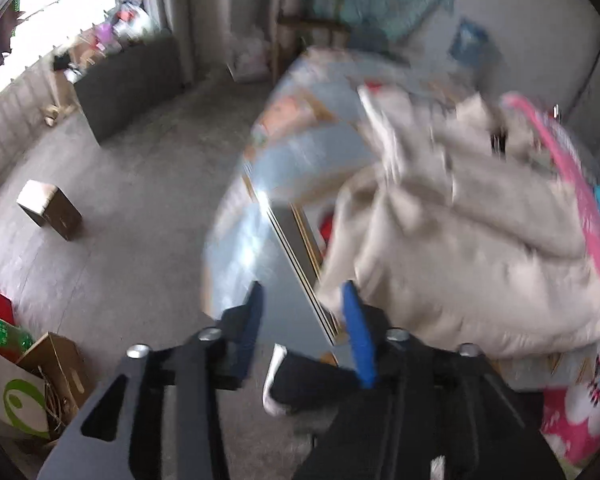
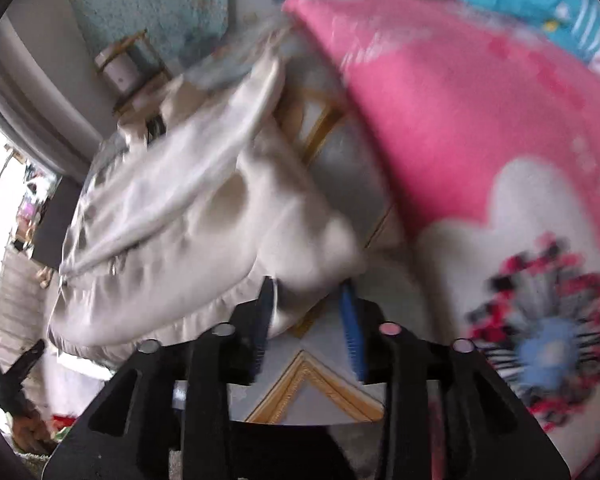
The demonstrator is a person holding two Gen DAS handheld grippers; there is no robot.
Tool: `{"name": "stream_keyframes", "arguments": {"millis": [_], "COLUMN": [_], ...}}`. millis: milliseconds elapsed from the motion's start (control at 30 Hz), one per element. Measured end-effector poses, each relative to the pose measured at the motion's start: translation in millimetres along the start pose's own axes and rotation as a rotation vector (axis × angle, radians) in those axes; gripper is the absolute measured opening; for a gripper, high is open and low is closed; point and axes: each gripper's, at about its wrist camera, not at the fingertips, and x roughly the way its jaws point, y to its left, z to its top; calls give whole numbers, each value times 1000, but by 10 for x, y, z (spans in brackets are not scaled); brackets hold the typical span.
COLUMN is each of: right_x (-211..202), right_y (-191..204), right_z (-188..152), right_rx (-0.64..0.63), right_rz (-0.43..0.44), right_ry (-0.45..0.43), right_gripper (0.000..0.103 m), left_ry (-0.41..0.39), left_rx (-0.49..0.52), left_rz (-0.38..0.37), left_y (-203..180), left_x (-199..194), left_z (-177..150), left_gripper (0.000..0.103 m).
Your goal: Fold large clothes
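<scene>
A large cream-white padded garment (image 1: pixel 460 248) lies crumpled on a table with a blue-grey patterned cover (image 1: pixel 300 152). My left gripper (image 1: pixel 304 308) is open, with its blue-padded fingers over the table's near corner; the right finger touches the garment's lower edge. In the right wrist view the same garment (image 2: pixel 188 216) is bunched up, and my right gripper (image 2: pixel 308 308) is open with a fold of the garment lying between its fingers. The frames are blurred by motion.
A pink fleece blanket (image 2: pixel 480 120) with a flower pattern lies on the table at the right, also in the left wrist view (image 1: pixel 572 184). On the grey floor stand a small brown box (image 1: pixel 50 208), an open carton (image 1: pixel 52 376) and a dark cabinet (image 1: pixel 128 80).
</scene>
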Motion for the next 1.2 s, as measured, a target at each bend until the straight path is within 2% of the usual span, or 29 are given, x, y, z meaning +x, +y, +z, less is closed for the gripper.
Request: {"name": "stream_keyframes", "arguments": {"millis": [67,100,133,167,200,267,300,367,400,500,633,700,733,767,833,900,967,1067,1200], "right_x": [-237,-375,-433,-454,-438,-296,-138,125,305,615,930,976,994,997,1008,990,974,841,522], "right_y": [-16,10,58,94,221,486,714,1031,1262,1606,1870,1894,1908,1924,1942,1953,1969,1954,2036], "right_z": [89,154,206,236,276,277,241,150,68,-76,-207,-252,-264,-263,-269,-299,-317,-234,-61], "right_rx": [-11,-27,-45,-60,-90,-153,-208,-292,-355,-436,-513,-533,-537,-549,-566,-581,-600,-569,-555], "right_rz": [-76,-120,-125,-107,-54,50,122,188,223,259,199,177,184,177,159,158,127,147,184], "right_ry": [-94,-146,-168,-175,-169,-119,-67,16,66,142,208,218,222,219,219,216,191,142,53], "right_gripper": [45,46,48,49,51,58,58,59,59,59,58,48,39,19,8,3,1,1,1], "left_ry": [-85,-102,-111,-107,-85,6,42,73,82,104,74,44,20,-11,-51,-78,-99,-140,-278], "left_rx": [38,59,86,110,139,204,236,293,323,391,509,538,565,605,677,755,800,821,781], "left_rz": [-9,-24,-58,-102,-172,-308,-343,-375,-373,-335,-228,-208,-190,-168,-144,-132,-113,-121,-101], "left_y": [-48,-106,-189,-282,-413,-732,-881,-1138,-1263,-1506,-1630,-1638,-1661,-1688,-1756,-1856,-1931,-1945,-1877], "left_x": [-173,-211,-229,-206,-157,30,127,289,382,609,684,673,665,648,591,567,581,516,220], "left_z": [82,105,142,174,201,217,191,135,111,40,-108,-159,-194,-247,-300,-399,-431,-397,-130], "left_gripper": [49,52,54,58,60,62,62,62,62,62,53,50,48,45,31,4,0,0,0]}}
